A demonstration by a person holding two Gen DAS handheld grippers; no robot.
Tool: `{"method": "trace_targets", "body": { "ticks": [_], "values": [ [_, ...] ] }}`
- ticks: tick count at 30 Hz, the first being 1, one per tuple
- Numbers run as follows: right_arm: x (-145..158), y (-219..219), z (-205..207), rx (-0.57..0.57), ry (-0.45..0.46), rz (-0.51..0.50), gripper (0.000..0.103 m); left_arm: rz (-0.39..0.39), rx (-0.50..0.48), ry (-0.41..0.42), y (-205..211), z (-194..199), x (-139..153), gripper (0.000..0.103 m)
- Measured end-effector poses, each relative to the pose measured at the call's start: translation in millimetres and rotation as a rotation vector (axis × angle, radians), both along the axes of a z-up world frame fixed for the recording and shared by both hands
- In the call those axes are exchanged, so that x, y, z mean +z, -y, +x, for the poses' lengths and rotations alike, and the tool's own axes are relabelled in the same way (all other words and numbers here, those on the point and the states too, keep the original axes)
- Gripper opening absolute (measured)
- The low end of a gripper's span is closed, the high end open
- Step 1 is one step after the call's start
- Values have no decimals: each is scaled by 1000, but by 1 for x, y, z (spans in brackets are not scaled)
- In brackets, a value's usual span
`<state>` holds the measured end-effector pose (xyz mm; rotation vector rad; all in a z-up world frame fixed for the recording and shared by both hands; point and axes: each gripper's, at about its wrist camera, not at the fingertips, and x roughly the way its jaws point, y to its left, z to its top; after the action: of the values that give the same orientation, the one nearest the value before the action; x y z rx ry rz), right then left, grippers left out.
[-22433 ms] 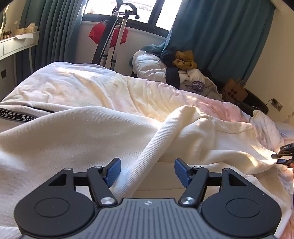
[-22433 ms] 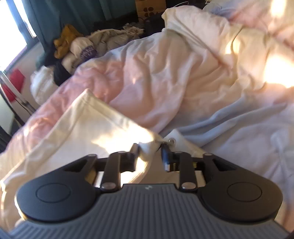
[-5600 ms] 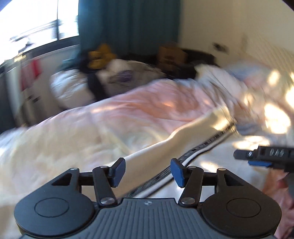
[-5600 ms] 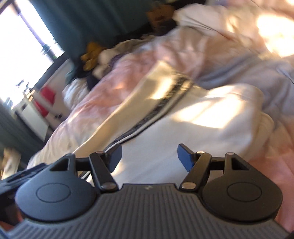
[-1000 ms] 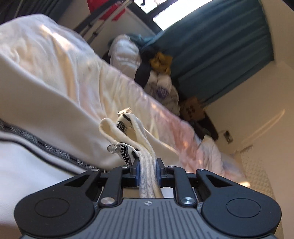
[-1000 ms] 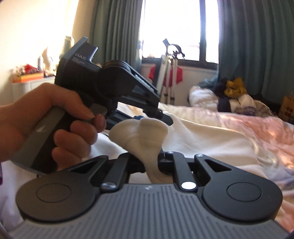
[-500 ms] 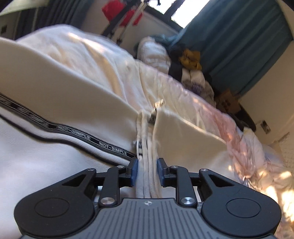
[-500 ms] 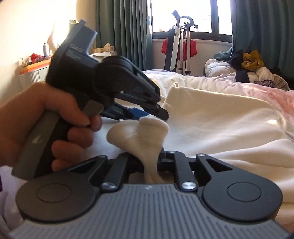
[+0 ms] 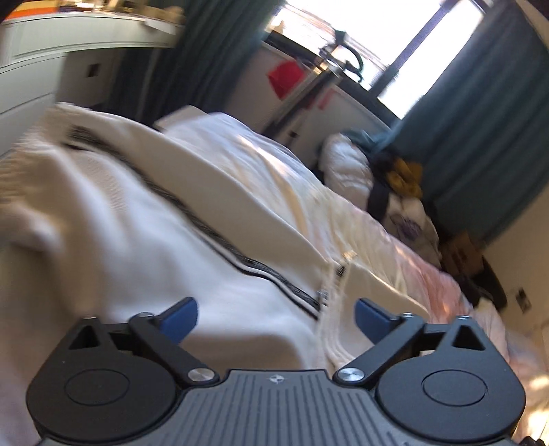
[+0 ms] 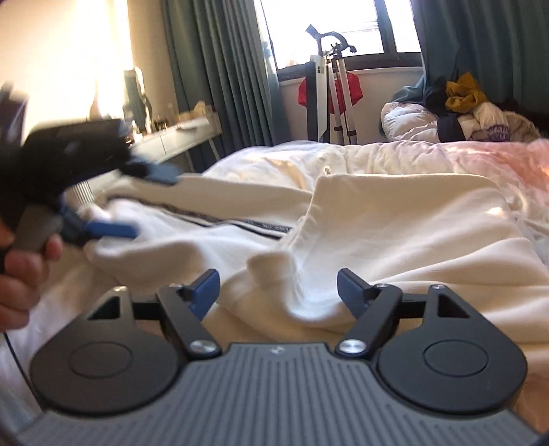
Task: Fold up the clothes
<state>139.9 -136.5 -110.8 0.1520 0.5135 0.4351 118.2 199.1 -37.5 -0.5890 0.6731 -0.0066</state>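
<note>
Both grippers have let go. Half a second ago each was clamped on a bunched end of the cream garment [image 10: 394, 233]; now the left gripper [image 9: 274, 317] and the right gripper [image 10: 276, 290] both hold their jaws wide apart with nothing between them. The garment lies flat on the bed [image 10: 463, 154], its black lettered stripe [image 9: 212, 236] running diagonally toward the window [image 10: 329, 27]. I judge that a fold has just been laid down and released, so the next grasp would be for a further fold or for smoothing.

A small raised hump of fabric [image 10: 271, 271] sits directly in front of the right gripper, on the side of the garment farthest from the window; it may need flattening.

The right wrist view shows what the left cannot: the left gripper [image 10: 137, 202] itself, blurred in motion, with the person's hand [image 10: 20, 271] on its handle, off to the curtain side of the garment. It also shows the folded panel's clean upper edge. The left wrist view alone shows the drawstrings [image 9: 331, 288] and the stripe's length, and a pile of clothes [image 9: 401, 178] beyond the bed, under the window.
</note>
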Motion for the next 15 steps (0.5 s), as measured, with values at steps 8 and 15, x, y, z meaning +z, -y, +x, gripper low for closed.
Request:
{"method": "trace_targets", "body": {
  "ticks": [8,15],
  "values": [
    [33,35,-17,-104,82,48,77,-238,185,-66,-59,-15,-26,103],
    [10,51,15,-236,57,-49,77,-347,268,-101,-85,-17,-46,103]
  ]
}}
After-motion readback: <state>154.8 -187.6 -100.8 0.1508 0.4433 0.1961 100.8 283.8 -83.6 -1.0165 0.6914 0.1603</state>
